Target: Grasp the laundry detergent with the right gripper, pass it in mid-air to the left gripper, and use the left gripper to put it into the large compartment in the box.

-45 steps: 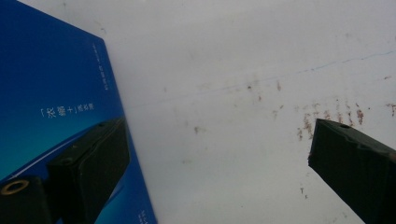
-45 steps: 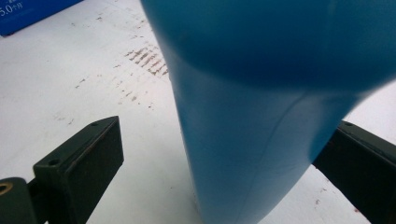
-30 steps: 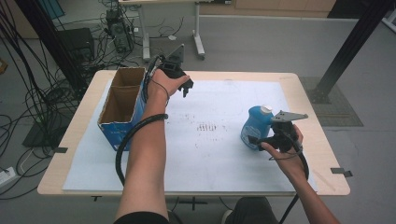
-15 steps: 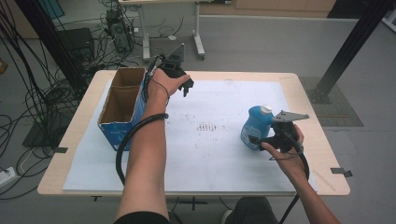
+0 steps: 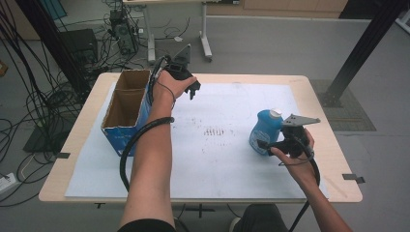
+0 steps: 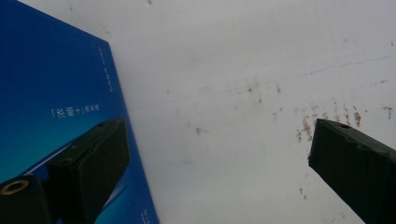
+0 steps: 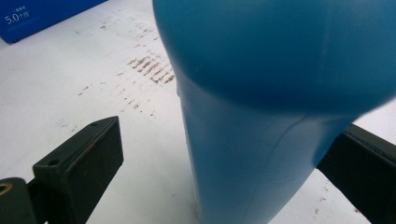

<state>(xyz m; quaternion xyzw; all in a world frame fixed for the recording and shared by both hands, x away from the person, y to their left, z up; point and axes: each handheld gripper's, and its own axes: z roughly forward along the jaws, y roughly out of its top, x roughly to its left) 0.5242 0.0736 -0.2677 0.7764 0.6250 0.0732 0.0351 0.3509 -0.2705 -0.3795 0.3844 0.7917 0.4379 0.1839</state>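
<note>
Bottle between open jaws, box at far left

Bottle, blue with a white cap, stands upright on the white sheet at the counter's right side. Right hand-held gripper sits at its near side; in the right gripper view the bottle fills the gap between the jaws, and the left jaw stands clear of it with bare sheet between. Right jaw is partly hidden behind the bottle; contact there cannot be told. Jaws spread, nothing clamped.

Left hand-held gripper is held near the counter's far edge, just beside the open box, jaws pointing down at the sheet. In the left gripper view the jaws are wide apart, released, with only stained white sheet between them; the box's blue side lies behind the left jaw.

Box is cardboard inside, blue outside, top flaps open, on the counter's left. Bottle and box well apart. Brown scuff marks on the sheet between them.
</note>
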